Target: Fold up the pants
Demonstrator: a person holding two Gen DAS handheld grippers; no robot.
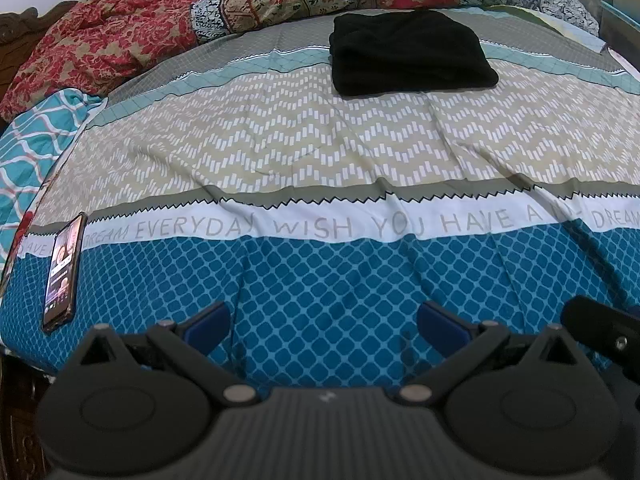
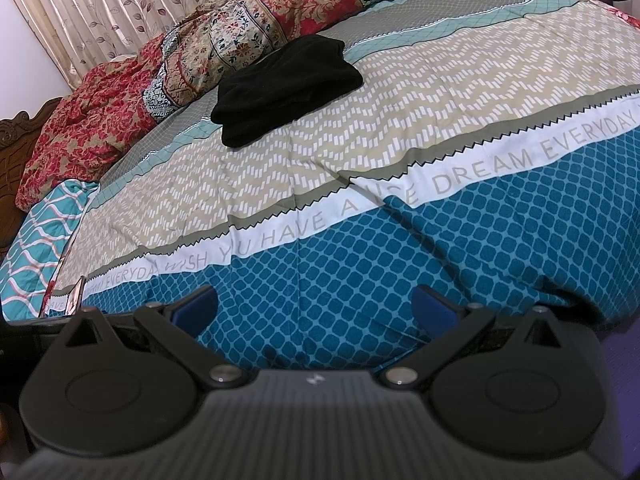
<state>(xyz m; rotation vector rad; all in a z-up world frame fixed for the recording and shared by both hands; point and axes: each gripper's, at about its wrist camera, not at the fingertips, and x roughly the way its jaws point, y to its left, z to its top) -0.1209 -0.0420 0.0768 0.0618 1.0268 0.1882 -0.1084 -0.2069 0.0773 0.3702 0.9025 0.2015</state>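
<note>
The black pants (image 1: 412,54) lie as a compact folded bundle on the far half of the bed (image 1: 320,152), on the chevron and grey bands, well apart from both tools at the near blue edge. From the left tool (image 1: 324,320) the bundle sits ahead and slightly right; from the right tool (image 2: 316,304) it sits ahead and to the left, its long axis running across the bed. Both tools have their 2 fingers spread apart and hold nothing; neither looks clearly nearer, I judge.
</note>
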